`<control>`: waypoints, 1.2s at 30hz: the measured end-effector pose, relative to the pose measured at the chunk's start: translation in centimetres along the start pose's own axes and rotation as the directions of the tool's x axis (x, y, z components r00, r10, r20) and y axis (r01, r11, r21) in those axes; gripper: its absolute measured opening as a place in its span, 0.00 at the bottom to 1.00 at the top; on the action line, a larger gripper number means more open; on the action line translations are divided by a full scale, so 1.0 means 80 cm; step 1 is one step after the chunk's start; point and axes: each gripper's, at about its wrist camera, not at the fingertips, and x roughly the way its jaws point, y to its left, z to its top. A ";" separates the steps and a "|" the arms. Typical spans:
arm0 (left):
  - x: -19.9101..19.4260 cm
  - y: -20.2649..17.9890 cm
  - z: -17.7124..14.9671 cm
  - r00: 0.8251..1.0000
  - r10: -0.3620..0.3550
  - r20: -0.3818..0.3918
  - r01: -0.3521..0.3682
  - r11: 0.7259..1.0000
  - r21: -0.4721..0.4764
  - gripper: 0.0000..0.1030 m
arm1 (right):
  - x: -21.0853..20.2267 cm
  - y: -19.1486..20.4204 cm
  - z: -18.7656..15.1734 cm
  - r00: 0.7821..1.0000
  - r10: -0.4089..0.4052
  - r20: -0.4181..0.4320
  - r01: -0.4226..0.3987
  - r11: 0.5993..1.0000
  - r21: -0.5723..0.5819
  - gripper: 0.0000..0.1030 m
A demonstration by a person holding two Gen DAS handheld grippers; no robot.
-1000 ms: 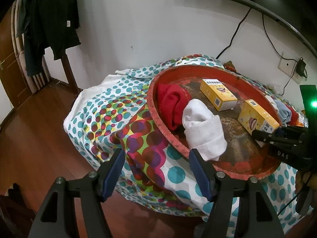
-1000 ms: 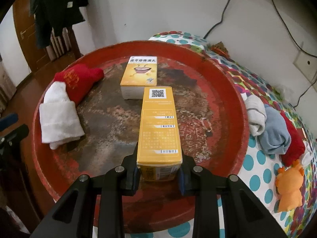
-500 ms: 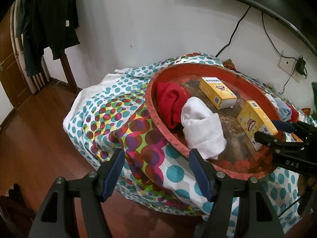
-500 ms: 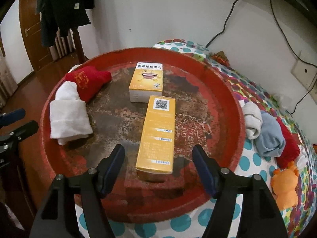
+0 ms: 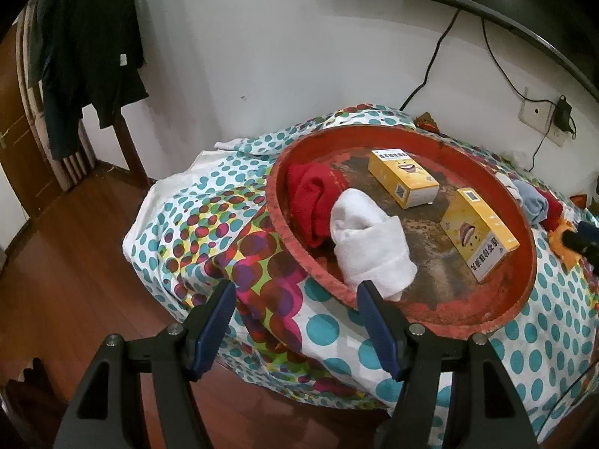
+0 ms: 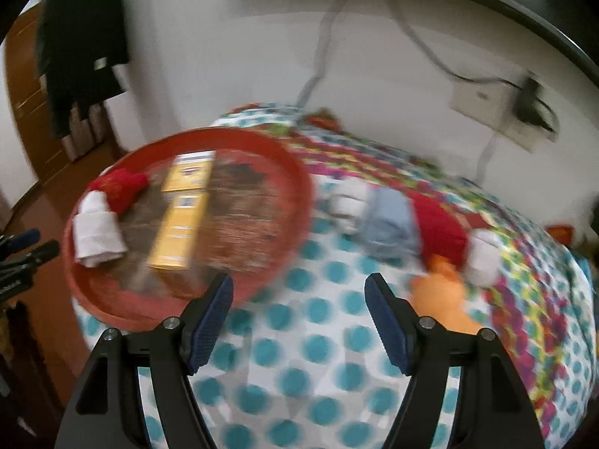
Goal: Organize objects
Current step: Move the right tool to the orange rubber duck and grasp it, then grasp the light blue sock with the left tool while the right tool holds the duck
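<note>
Dark clothing (image 5: 86, 48): hung at far left beside a wooden door, above the wood floor.
Left gripper (image 5: 295, 321): angled downward over the near-left edge of the spotted cloth; jaws spread wide, nothing between the blue pads; right pad just in front of the tray rim and the white roll.
Spotted cloth (image 5: 209, 232): draped over the table, teal dots on white with a multicoloured patch at the corner.
Red tray (image 5: 524, 232): round, worn and rusty inside, resting on the cloth.
Red rolled cloth (image 5: 310, 194): inside the tray against its left wall.
White rolled cloth (image 5: 370, 239): inside the tray, touching the red roll, near the front rim.
Far yellow box (image 5: 402, 177): lying flat toward the back of the tray.
Near yellow box (image 5: 479, 237): lying flat in the tray, released, right of the white roll and apart from the far box.
Right gripper (image 6: 299, 318): tilted downward over bare cloth just right of the tray; jaws apart and empty, having just been opening; view blurred.
Loose rolls (image 6: 389, 220): white, pale blue, red and another white in a row on the cloth, right of the tray.
Orange toy (image 6: 441, 292): on the cloth, just in front of the red roll, beside the right pad.
</note>
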 end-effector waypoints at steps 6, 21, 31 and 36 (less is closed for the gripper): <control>-0.004 -0.016 -0.001 1.000 0.023 0.019 -0.024 0.997 0.073 0.67 | -0.001 -0.070 -0.021 0.995 -0.091 -0.026 0.093 0.994 0.065 0.69; -0.029 -0.058 0.014 1.000 0.004 0.016 -0.006 0.989 0.150 0.67 | 0.057 -0.118 -0.033 0.996 -0.043 -0.084 0.045 0.999 0.025 0.69; -0.046 -0.151 0.060 0.997 -0.065 0.048 0.049 0.959 0.280 0.67 | 0.083 -0.121 -0.033 0.996 0.015 -0.085 -0.013 1.000 0.020 0.53; -0.036 -0.227 0.074 0.988 -0.152 0.035 0.130 0.924 0.359 0.67 | 0.074 -0.130 -0.039 0.998 0.021 -0.061 -0.019 0.999 0.030 0.52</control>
